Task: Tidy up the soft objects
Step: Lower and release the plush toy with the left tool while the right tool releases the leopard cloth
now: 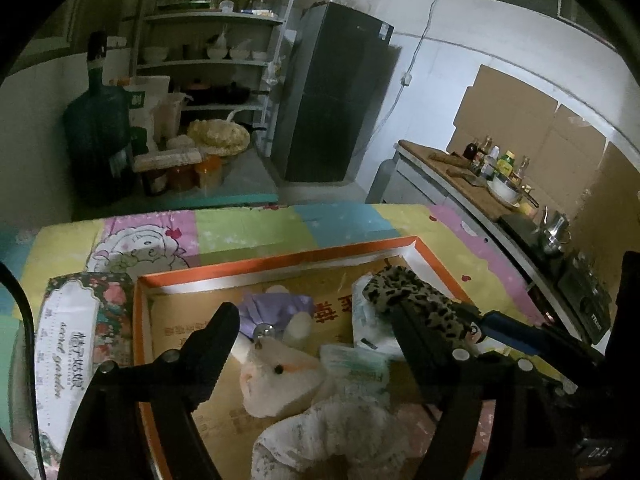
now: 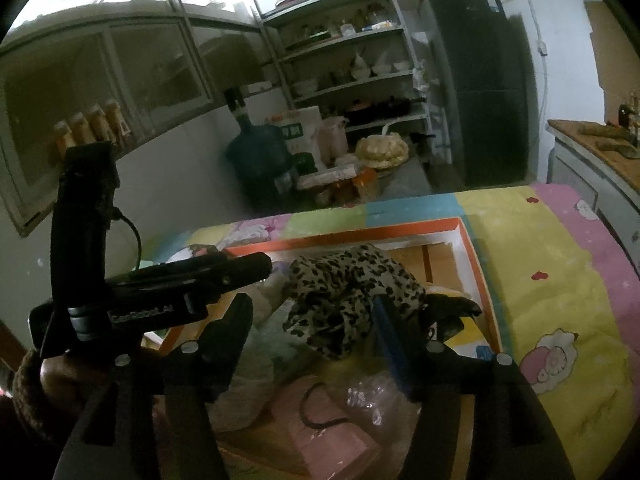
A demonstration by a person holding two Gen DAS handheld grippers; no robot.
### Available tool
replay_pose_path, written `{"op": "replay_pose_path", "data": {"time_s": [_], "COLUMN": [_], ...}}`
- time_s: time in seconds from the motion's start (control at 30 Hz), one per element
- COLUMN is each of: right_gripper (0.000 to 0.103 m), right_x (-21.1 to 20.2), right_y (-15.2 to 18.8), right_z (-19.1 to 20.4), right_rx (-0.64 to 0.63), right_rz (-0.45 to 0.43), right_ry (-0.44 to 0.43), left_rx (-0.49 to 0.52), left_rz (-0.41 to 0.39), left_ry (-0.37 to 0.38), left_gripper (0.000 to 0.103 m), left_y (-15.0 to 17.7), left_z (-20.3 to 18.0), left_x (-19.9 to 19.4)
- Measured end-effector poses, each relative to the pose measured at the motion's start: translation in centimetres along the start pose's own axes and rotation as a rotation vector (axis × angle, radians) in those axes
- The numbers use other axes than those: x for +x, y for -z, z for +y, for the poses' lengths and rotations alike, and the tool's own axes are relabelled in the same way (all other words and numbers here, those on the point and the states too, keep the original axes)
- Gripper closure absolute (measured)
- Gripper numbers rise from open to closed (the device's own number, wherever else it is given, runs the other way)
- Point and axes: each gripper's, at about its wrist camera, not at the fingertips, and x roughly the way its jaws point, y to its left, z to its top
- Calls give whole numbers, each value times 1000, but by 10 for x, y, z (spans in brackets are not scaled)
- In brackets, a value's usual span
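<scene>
An orange-rimmed cardboard box (image 1: 280,266) sits on a colourful patchwork sheet (image 1: 248,228). A cream plush rabbit (image 1: 276,376) in a purple dress lies in it, beside tissue packs (image 1: 356,364), a white lacy cloth (image 1: 332,428) and a leopard-print cloth (image 1: 412,296). My left gripper (image 1: 316,328) hangs open above the rabbit with nothing gripped. My right gripper (image 2: 310,316) is open too. The leopard-print cloth (image 2: 348,292) is heaped between its fingers, against the blue-padded right finger (image 2: 390,332) and apart from the left one. The left gripper's body (image 2: 180,292) crosses the left of that view.
A floral tissue box (image 1: 68,340) lies left of the cardboard box. A pink item in clear plastic (image 2: 332,432) lies at the near end. Beyond the table stand a water jug (image 1: 96,140), shelves (image 1: 216,60), a dark fridge (image 1: 336,92) and a counter with bottles (image 1: 480,164).
</scene>
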Motion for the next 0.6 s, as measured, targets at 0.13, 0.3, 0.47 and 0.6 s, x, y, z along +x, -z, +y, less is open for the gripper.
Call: {"op": "replay_pose_path", "data": {"time_s": [0.13, 0.3, 0.47, 0.6], "right_gripper": [35, 34, 34, 34], "right_x": [-6, -13, -21, -28], "right_y": [0, -1, -2, 0], "right_z": [5, 14, 29, 41], "right_rx": [2, -4, -16, -30], "right_rz": [-11, -22, -37, -49], "right_ry": [0, 3, -1, -8], "left_rx": [7, 19, 26, 24], "left_rz": [-23, -52, -77, -94], "left_ry": [-14, -31, -44, -51], "left_gripper": [24, 24, 24, 24], "left_y": [0, 0, 2, 4], "left_z": [-1, -1, 0, 4], "left_x": [-12, -29, -49, -63]}}
